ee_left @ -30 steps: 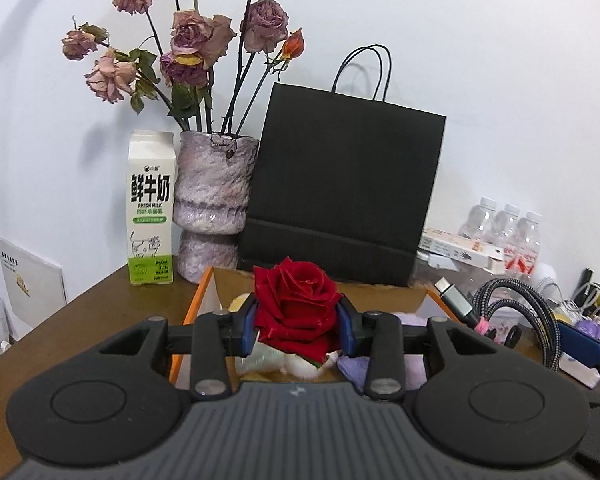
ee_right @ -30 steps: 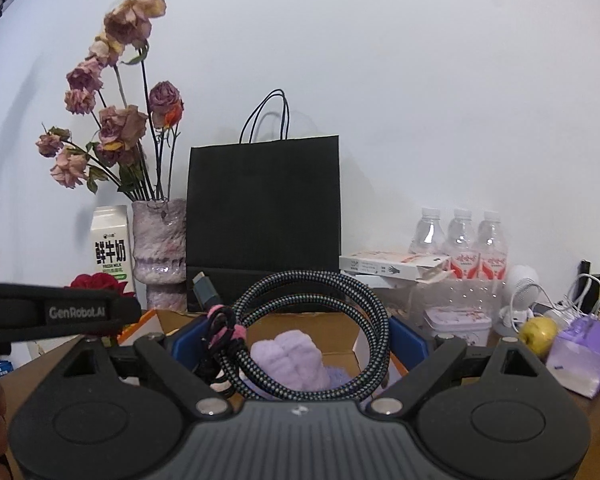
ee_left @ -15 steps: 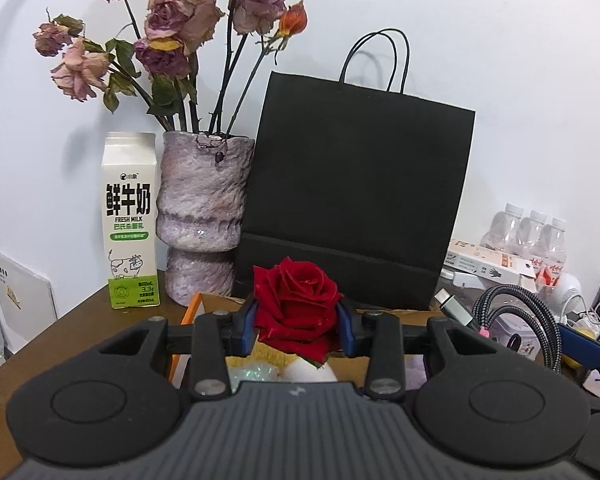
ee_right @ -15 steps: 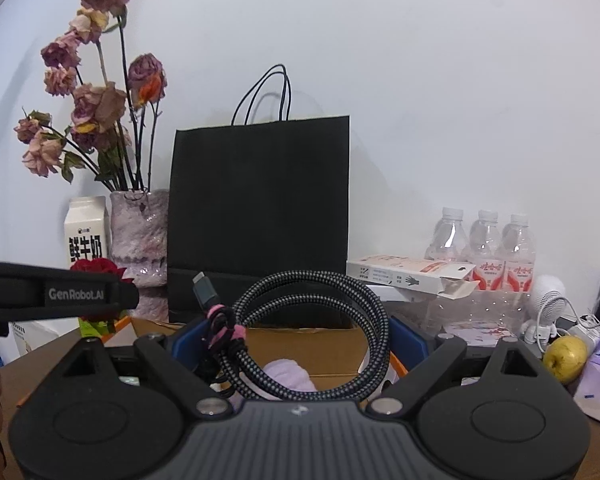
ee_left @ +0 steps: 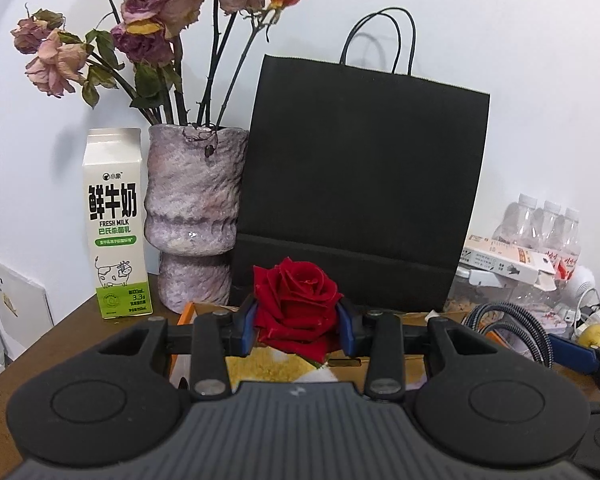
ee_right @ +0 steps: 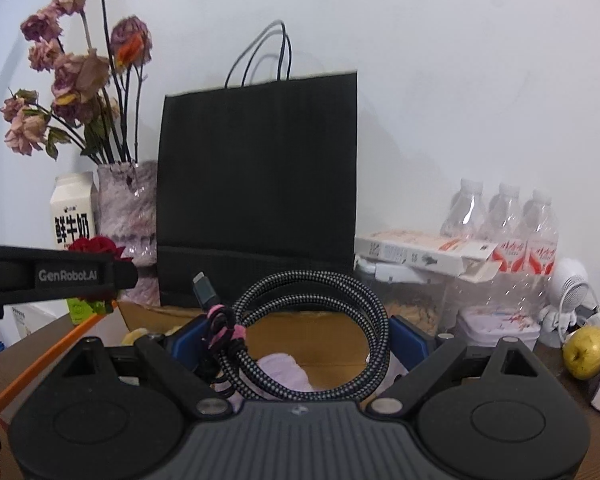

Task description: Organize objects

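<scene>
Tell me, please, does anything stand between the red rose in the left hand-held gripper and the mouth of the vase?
Only the dried roses: their stems already fill the vase's mouth. Otherwise nothing visible blocks the red rose held by the left hand-held gripper.

Surface: brown wooden table (ee_left: 52,344) against a white wall
Back left: milk carton (ee_left: 116,224), mottled vase (ee_left: 196,216) just beside it (both upright)
Back middle: black paper bag (ee_left: 360,184), standing
Front: open cardboard box (ee_right: 332,332)
Right: water bottles (ee_right: 504,228), yellow apple (ee_right: 586,352)
</scene>
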A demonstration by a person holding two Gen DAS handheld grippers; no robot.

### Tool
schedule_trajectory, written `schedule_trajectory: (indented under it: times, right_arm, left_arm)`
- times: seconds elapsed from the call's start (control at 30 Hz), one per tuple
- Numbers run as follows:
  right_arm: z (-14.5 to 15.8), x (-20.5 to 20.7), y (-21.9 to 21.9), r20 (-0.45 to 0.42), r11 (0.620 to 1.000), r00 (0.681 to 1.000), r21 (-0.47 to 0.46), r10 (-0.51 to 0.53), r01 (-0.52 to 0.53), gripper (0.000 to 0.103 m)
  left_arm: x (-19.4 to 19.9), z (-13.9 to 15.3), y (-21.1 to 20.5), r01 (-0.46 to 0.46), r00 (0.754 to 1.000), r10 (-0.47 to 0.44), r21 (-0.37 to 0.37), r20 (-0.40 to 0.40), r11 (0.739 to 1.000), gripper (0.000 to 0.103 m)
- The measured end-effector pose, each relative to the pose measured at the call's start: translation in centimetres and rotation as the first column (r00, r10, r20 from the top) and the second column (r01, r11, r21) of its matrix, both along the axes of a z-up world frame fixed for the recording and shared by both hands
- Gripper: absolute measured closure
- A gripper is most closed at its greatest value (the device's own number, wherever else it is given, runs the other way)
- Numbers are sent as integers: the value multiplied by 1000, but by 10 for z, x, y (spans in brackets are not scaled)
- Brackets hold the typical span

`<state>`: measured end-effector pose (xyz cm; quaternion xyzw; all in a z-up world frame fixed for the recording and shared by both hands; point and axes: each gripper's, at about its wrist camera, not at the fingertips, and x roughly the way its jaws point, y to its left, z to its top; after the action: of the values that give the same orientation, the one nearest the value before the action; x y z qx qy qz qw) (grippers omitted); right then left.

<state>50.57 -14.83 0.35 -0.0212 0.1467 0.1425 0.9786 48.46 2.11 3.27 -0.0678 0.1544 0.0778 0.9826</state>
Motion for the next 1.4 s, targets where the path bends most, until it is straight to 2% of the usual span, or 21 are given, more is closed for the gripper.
schedule_trajectory:
  times: [0.1, 0.17, 0.2, 0.23, 0.27, 0.3, 0.37, 0.47, 0.93, 1.4]
  right_arm:
    - [-5, 7, -1, -54, 1000, 999, 0, 6, -6, 9]
    - [-8, 10, -2, -80, 1000, 997, 4, 4, -4, 10]
    - [-8, 11, -3, -90, 1000, 996, 8, 2, -2, 8]
    - [-9, 11, -4, -94, 1000, 996, 11, -1, 2, 3]
    - [-8, 10, -5, -91, 1000, 996, 16, -3, 5, 0]
    - [-7, 8, -6, -84, 1000, 996, 22, -4, 6, 0]
    - [-4, 6, -8, -81, 1000, 997, 26, -10, 12, 0]
    - [-2, 6, -11, -81, 999, 997, 32, -15, 18, 0]
    - [6, 1, -19, -84, 999, 996, 27, -24, 26, 0]
    - [18, -49, -29, -87, 999, 996, 7, 36, -36, 0]
  left_arm:
    - [2, -3, 1, 3, 1000, -3, 6, -12, 1000, 61]
    - [4, -4, 0, 1, 1000, 0, 14, -24, 1000, 52]
    - [4, -5, 0, 3, 1000, -3, 18, -29, 1000, 36]
    - [4, -5, 0, 3, 1000, -2, 25, -30, 1000, 15]
    - [3, -5, 1, -1, 1000, 1, 34, -25, 999, 5]
    - [2, -4, 0, -9, 1000, 9, 49, -15, 999, 0]
    - [0, -2, 1, -20, 1000, 22, 68, -21, 998, 0]
    - [1, 0, 7, -15, 999, 17, 43, -45, 999, 0]
    - [-9, 5, 9, 1, 999, 2, 57, -47, 998, 0]
    - [-66, 11, 2, 50, 997, -47, 63, -53, 997, 0]
